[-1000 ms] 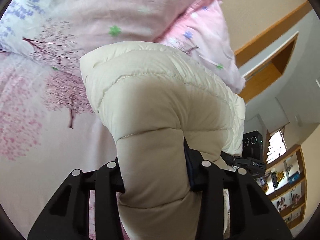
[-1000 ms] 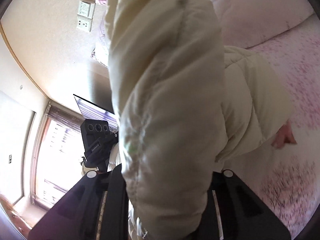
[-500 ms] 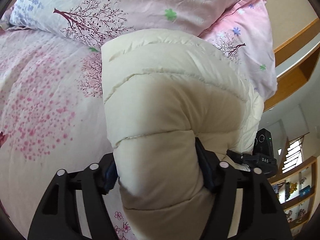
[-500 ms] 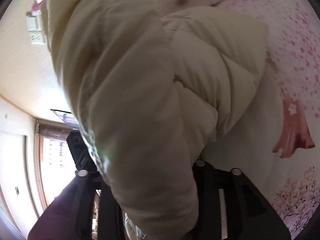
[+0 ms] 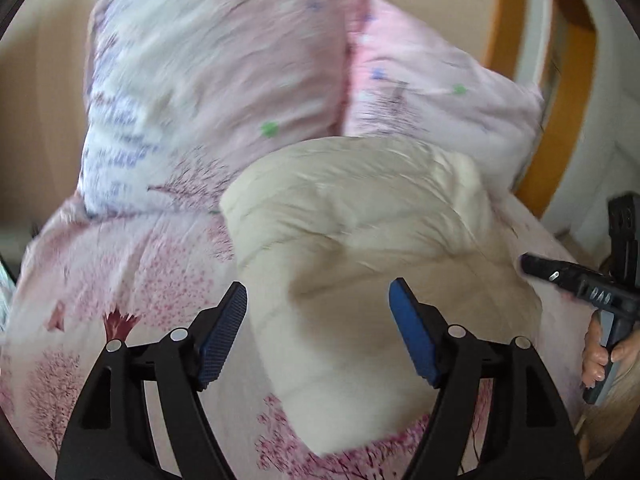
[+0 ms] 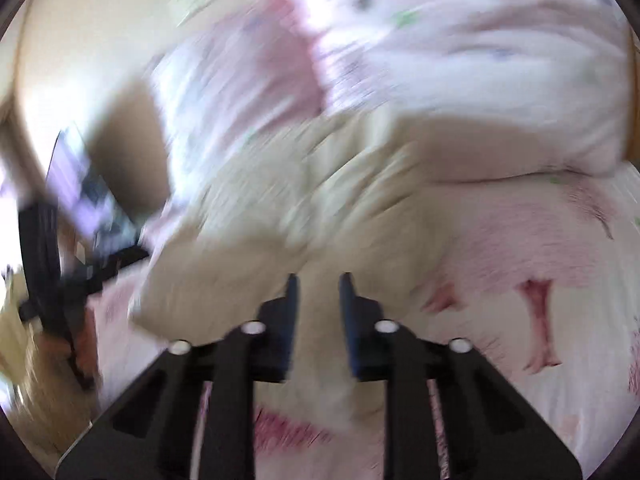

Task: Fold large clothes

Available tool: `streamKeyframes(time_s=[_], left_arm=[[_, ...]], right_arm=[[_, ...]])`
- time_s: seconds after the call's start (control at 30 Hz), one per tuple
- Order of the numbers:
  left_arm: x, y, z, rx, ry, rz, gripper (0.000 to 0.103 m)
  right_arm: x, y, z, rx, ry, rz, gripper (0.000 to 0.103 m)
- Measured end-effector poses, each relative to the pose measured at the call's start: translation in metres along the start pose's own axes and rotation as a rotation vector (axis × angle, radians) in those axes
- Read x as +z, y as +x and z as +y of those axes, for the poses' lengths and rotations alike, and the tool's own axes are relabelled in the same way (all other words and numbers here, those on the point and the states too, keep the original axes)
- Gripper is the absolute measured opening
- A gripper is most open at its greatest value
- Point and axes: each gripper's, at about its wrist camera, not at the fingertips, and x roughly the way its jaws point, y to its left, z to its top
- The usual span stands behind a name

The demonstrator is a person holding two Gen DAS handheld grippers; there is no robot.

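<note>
A cream puffer jacket (image 5: 384, 248) lies bundled on the bed (image 5: 120, 280), filling the middle and lower middle of the left wrist view, its top edge against two floral pillows (image 5: 224, 80) in the upper half. The left gripper (image 5: 318, 334) stands wide and is opening; its blue pads (image 5: 412, 336) sit either side of the jacket's near end without pressing on it. At the right edge of that frame the right gripper (image 5: 576, 280) is cut off by the frame's rim, with a hand (image 5: 604, 348) on its handle; its jaws cannot be read from there.

The right wrist view is heavily smeared by motion. There the right gripper (image 6: 318, 308) shows a narrow gap and is closing; pale cloth lies behind the gap, but whether any jacket (image 6: 304, 184) fabric is caught between the pads is hard to make out. The jacket spreads across the centre, pillows in the upper right, the bed's pink print at the lower right. Dark shapes at the left edge are too blurred to name.
</note>
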Motion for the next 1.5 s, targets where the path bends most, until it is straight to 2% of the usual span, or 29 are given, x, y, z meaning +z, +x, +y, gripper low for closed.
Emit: streamKeyframes(time_s=[0.07, 0.17, 0.3, 0.37, 0.43, 0.47, 0.5, 0.53, 0.57, 0.6, 0.67, 0.73, 0.77, 0.8, 0.83, 0.9, 1.0, 1.07, 1.17, 1.2, 1.23, 1.27, 1.33, 1.4, 1.5], left_arm=[[-0.006, 0.001, -0.015, -0.019, 0.033, 0.031, 0.074], [-0.016, 0.018, -0.026, -0.018, 0.077, 0.095, 0.075], [-0.029, 0.042, -0.026, 0.007, 0.094, 0.167, 0.078], [-0.033, 0.05, -0.025, 0.029, 0.094, 0.184, 0.082], [-0.033, 0.049, -0.024, 0.036, 0.09, 0.182, 0.082], [-0.033, 0.047, -0.024, 0.037, 0.094, 0.175, 0.084], [-0.033, 0.045, -0.024, 0.039, 0.099, 0.17, 0.086], [-0.033, 0.044, -0.024, 0.044, 0.105, 0.167, 0.088], [-0.033, 0.044, -0.024, 0.05, 0.107, 0.167, 0.089], [-0.033, 0.044, -0.024, 0.051, 0.106, 0.167, 0.089], [-0.033, 0.044, -0.025, 0.052, 0.102, 0.168, 0.091], [-0.033, 0.044, -0.025, 0.054, 0.1, 0.168, 0.093], [-0.032, 0.044, -0.025, 0.055, 0.096, 0.169, 0.093], [-0.031, 0.044, -0.025, 0.052, 0.087, 0.168, 0.094], [-0.031, 0.043, -0.025, 0.049, 0.08, 0.165, 0.096], [-0.031, 0.042, -0.025, 0.039, 0.064, 0.156, 0.1], [-0.028, 0.037, -0.028, 0.021, 0.046, 0.126, 0.102], [-0.026, 0.033, -0.031, 0.024, 0.044, 0.111, 0.102], [-0.026, 0.031, -0.034, 0.069, 0.047, 0.123, 0.102], [-0.027, 0.028, -0.035, 0.088, 0.044, 0.119, 0.102], [-0.028, 0.026, -0.035, 0.101, 0.041, 0.116, 0.102], [-0.029, 0.024, -0.034, 0.114, 0.037, 0.115, 0.102], [-0.032, 0.016, -0.034, 0.135, 0.023, 0.108, 0.102], [-0.035, 0.01, -0.034, 0.147, 0.015, 0.103, 0.102], [-0.039, -0.001, -0.036, 0.189, 0.016, 0.1, 0.102]], right_arm=[[-0.008, 0.011, 0.017, -0.023, -0.053, 0.051, 0.016], [-0.01, 0.039, 0.025, -0.075, -0.034, 0.133, 0.016], [-0.026, 0.065, 0.005, -0.047, 0.027, 0.173, 0.016], [-0.025, 0.059, 0.002, -0.036, 0.027, 0.202, 0.016], [-0.015, 0.051, -0.004, 0.002, 0.062, 0.224, 0.02], [-0.002, 0.042, -0.01, 0.053, 0.118, 0.191, 0.028], [0.005, 0.032, -0.018, 0.083, 0.17, 0.131, 0.045], [0.016, 0.023, -0.027, 0.085, 0.222, 0.065, 0.056], [0.028, 0.013, -0.041, 0.053, 0.286, -0.008, 0.069], [0.039, 0.009, -0.053, 0.009, 0.332, -0.052, 0.07], [0.061, 0.022, -0.07, -0.051, 0.397, -0.058, 0.069], [0.069, 0.037, -0.084, -0.055, 0.456, -0.041, 0.067], [0.072, 0.044, -0.092, -0.038, 0.485, -0.033, 0.047], [0.072, 0.049, -0.096, -0.004, 0.492, -0.027, 0.018], [0.077, 0.06, -0.095, 0.01, 0.487, -0.015, 0.014], [0.081, 0.078, -0.099, -0.079, 0.5, 0.001, 0.01], [0.074, 0.097, -0.108, -0.158, 0.563, 0.072, 0.01], [0.074, 0.11, -0.105, -0.186, 0.545, 0.113, 0.014], [0.079, 0.096, -0.096, -0.212, 0.497, 0.108, 0.024], [0.079, 0.082, -0.091, -0.217, 0.483, 0.072, 0.034], [0.077, 0.07, -0.09, -0.212, 0.471, 0.045, 0.039], [0.072, 0.052, -0.083, -0.192, 0.444, 0.004, 0.04], [0.063, 0.031, -0.071, -0.147, 0.388, -0.022, 0.04], [0.043, 0.012, -0.049, -0.087, 0.308, -0.014, 0.037], [0.023, -0.01, -0.026, -0.057, 0.227, 0.002, 0.037]])
